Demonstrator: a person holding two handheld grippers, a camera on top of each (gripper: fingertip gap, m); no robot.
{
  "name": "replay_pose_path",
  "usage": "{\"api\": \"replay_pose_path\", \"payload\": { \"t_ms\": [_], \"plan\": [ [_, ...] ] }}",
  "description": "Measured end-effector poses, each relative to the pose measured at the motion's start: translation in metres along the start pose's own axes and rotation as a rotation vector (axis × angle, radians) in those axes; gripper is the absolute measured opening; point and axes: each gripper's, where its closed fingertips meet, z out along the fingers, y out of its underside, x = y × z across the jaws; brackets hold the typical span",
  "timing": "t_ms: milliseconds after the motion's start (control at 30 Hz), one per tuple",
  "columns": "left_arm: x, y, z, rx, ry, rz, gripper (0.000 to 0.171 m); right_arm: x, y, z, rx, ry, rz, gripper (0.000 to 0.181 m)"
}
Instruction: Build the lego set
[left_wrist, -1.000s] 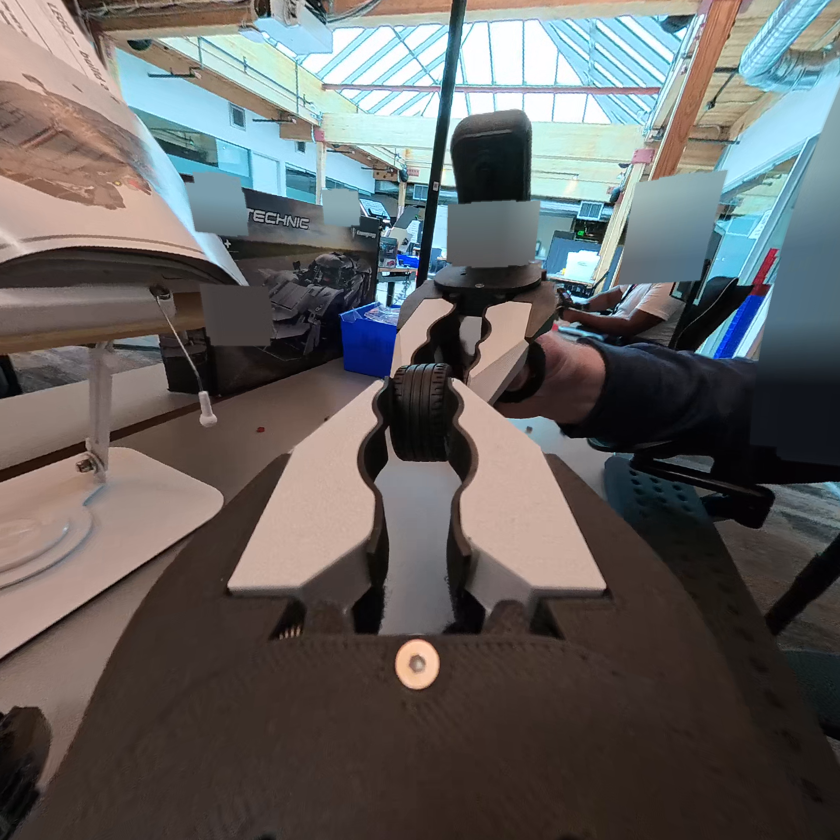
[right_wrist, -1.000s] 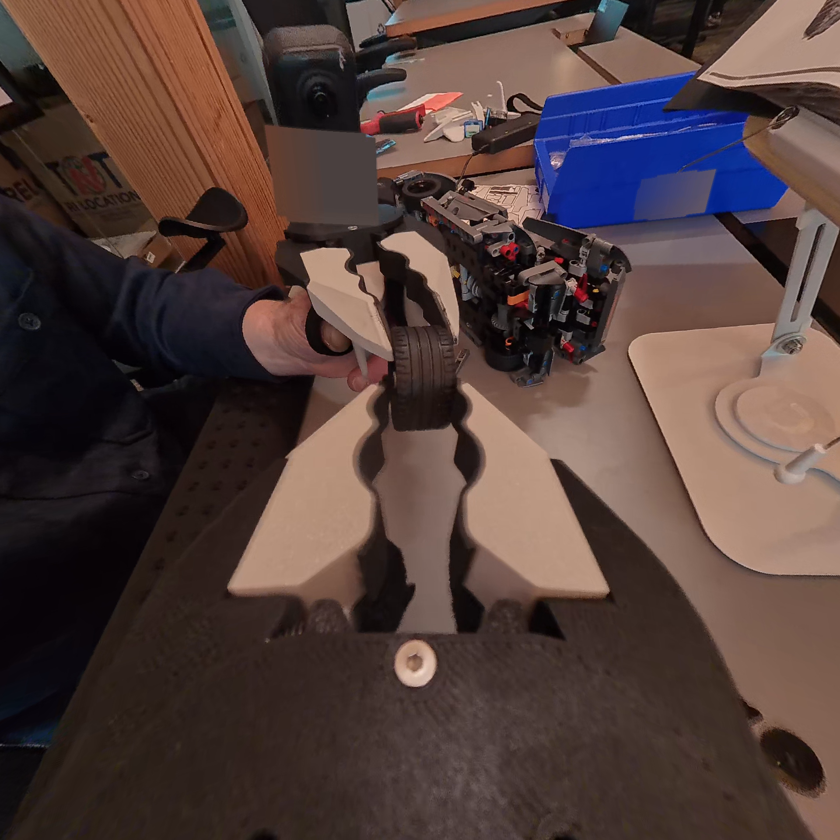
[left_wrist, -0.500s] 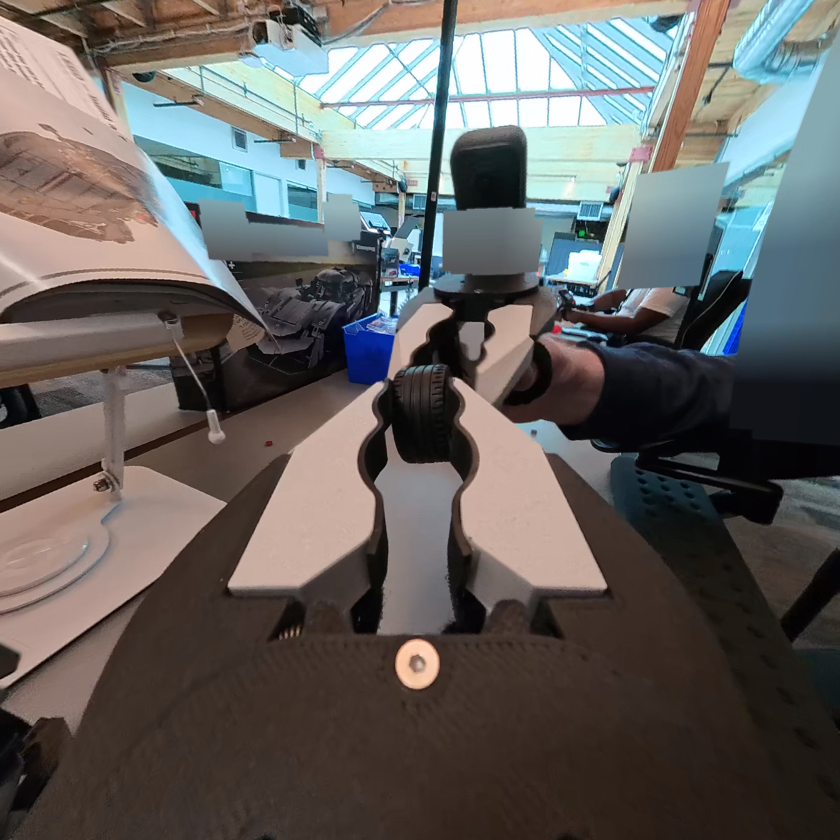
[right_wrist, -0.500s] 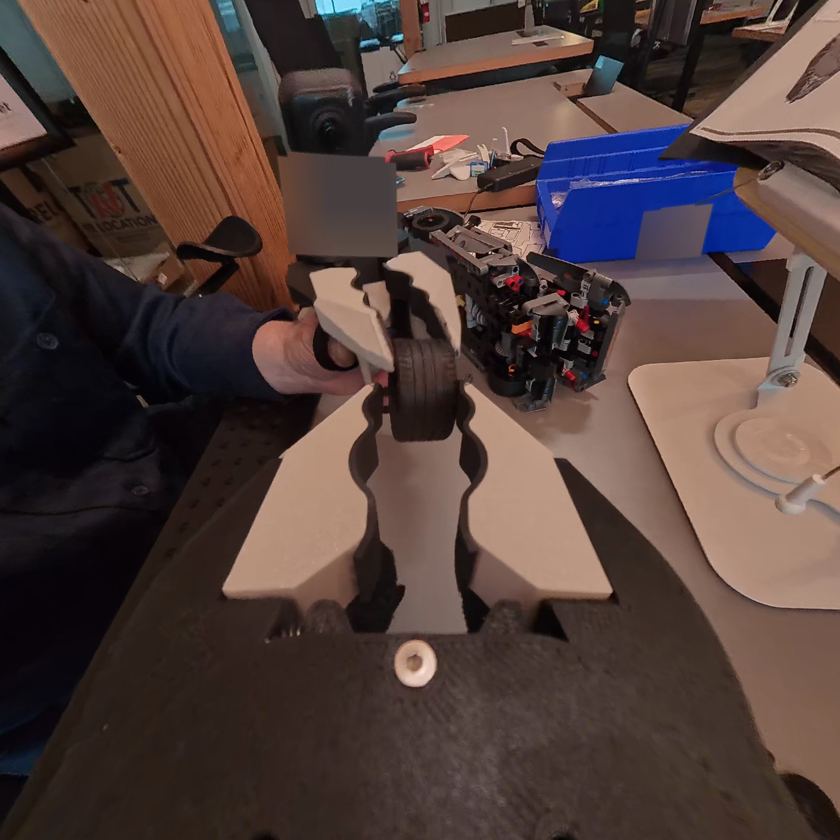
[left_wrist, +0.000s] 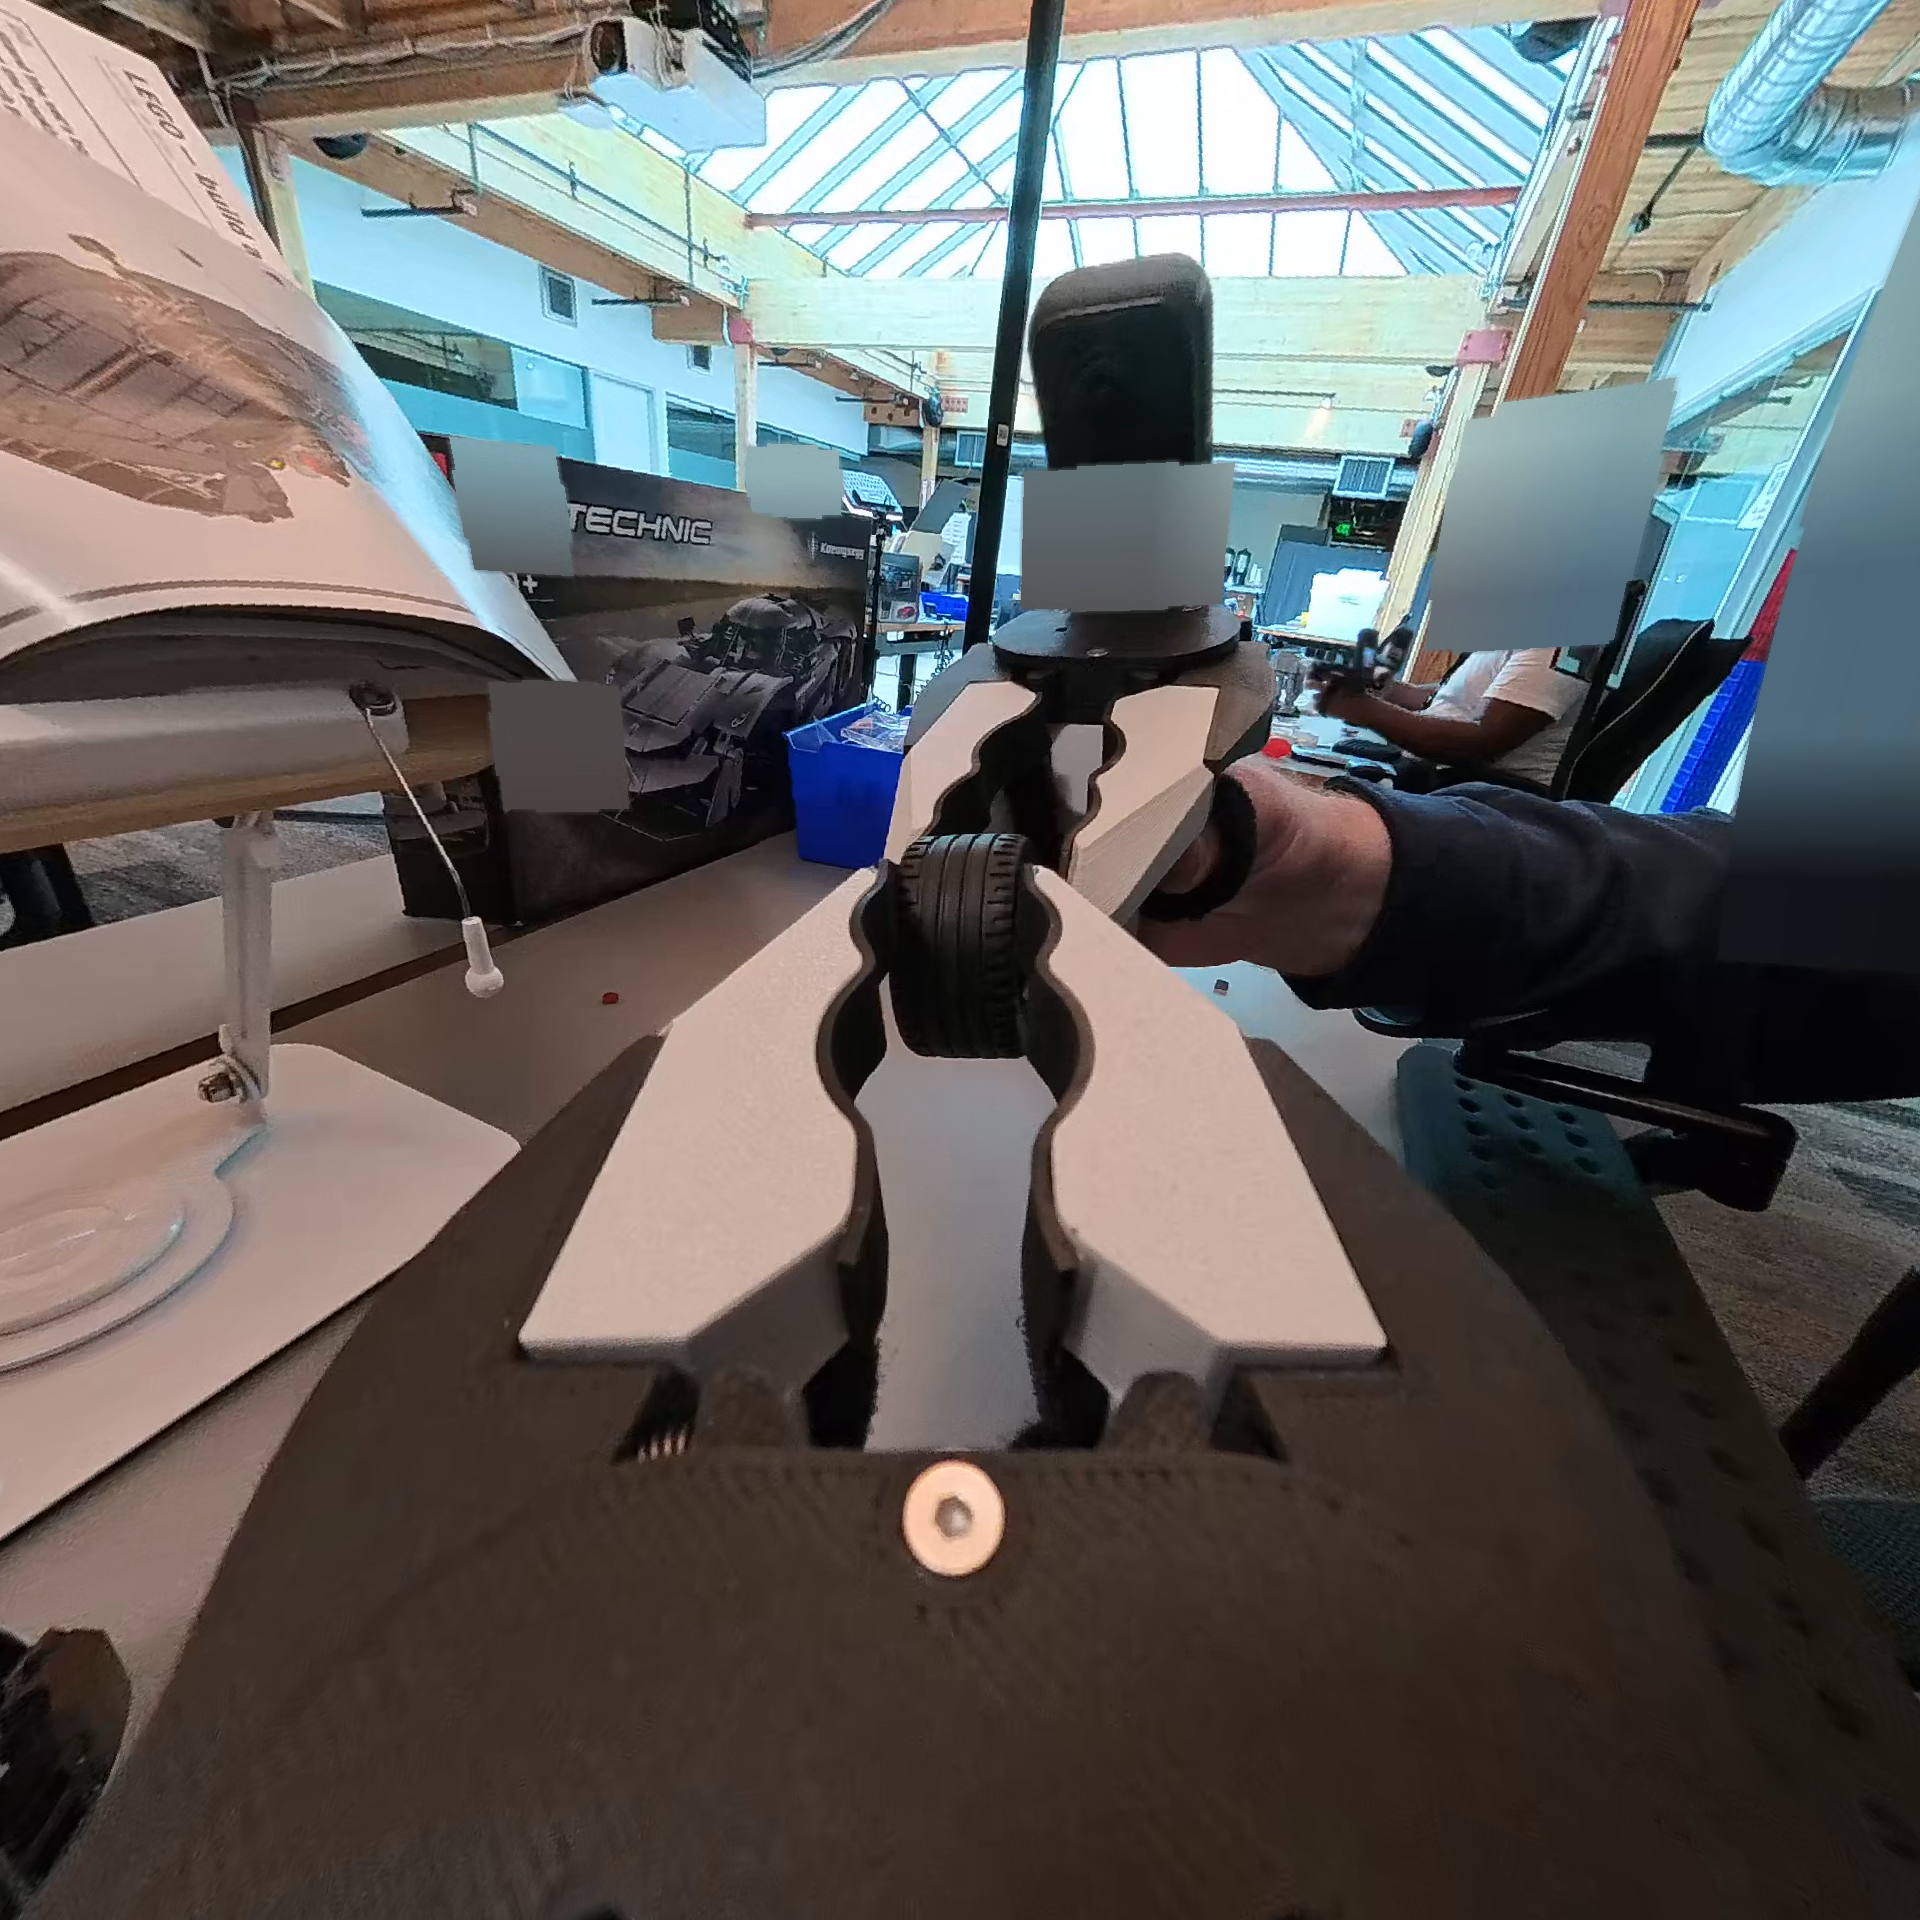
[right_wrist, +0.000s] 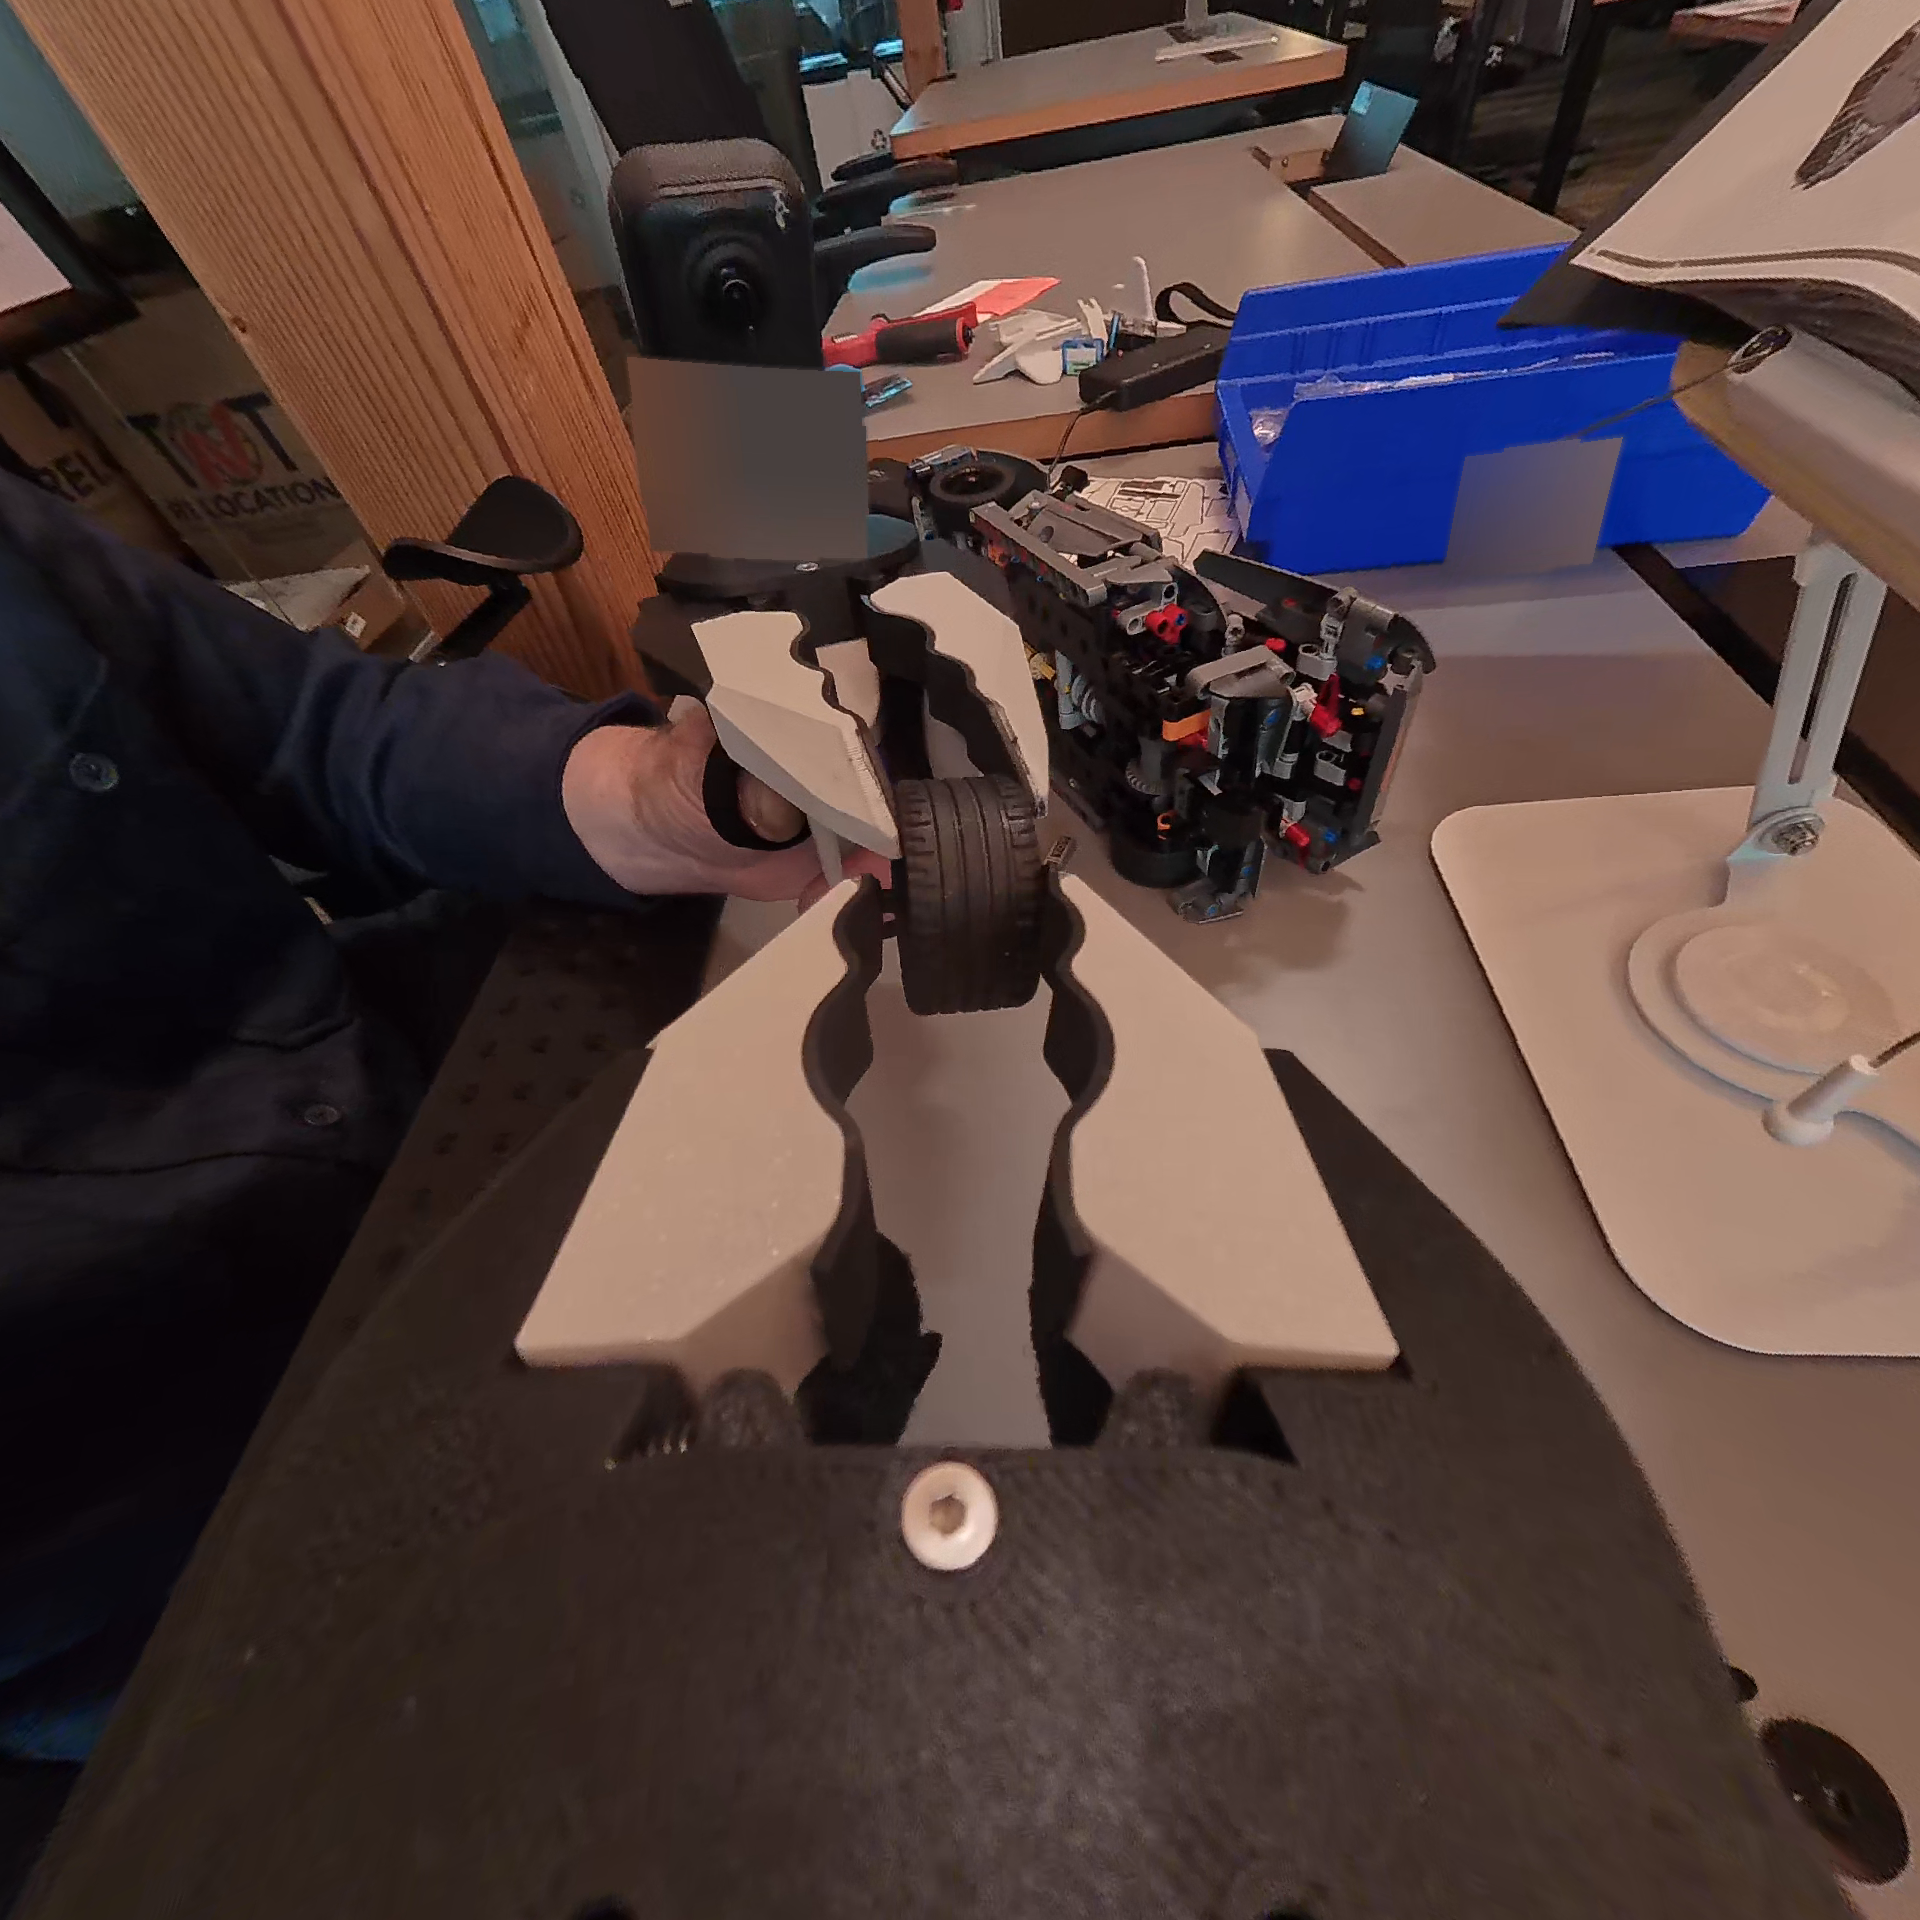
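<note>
A black rubber tyre (left_wrist: 961, 956) hangs in the air between my two grippers, which face each other tip to tip. My left gripper (left_wrist: 956, 883) is shut on the tyre's sidewalls in the left wrist view. My right gripper (right_wrist: 961, 904) grips the other half of the same tyre (right_wrist: 966, 914). Each gripper also shows in the other's view: the right one (left_wrist: 987, 857), the left one (right_wrist: 961, 821). The partly built black Lego car (right_wrist: 1195, 727) lies on the grey table (right_wrist: 1403, 1403) just behind and to the right of the tyre.
A white book stand (right_wrist: 1662, 1039) with an open instruction booklet (left_wrist: 208, 416) stands beside the car. A blue parts bin (right_wrist: 1455, 436) and the set's box (left_wrist: 707, 707) are farther back. A tiny red piece (left_wrist: 610, 997) lies on the table. A black chair (left_wrist: 1507, 1143) is by the table edge. Both grippers' tips are close together, under 4 cm apart. The partly built black Lego car (right_wrist: 1195, 727) sits 15 cm or so from the ends of my right fingers.
Both grippers have shifted slightly together while holding the tyre between them. Their jaw openings look unchanged.
</note>
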Motion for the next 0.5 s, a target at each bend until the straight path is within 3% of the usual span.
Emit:
{"api": "replay_pose_path", "payload": {
  "t_ms": [500],
  "plan": [
    [-0.0003,0.0000,-0.0001,0.004,-0.002,-0.019,0.020,0.0017,0.0002,0.0007,-0.012,0.038,-0.032,0.027]
  ]
}}
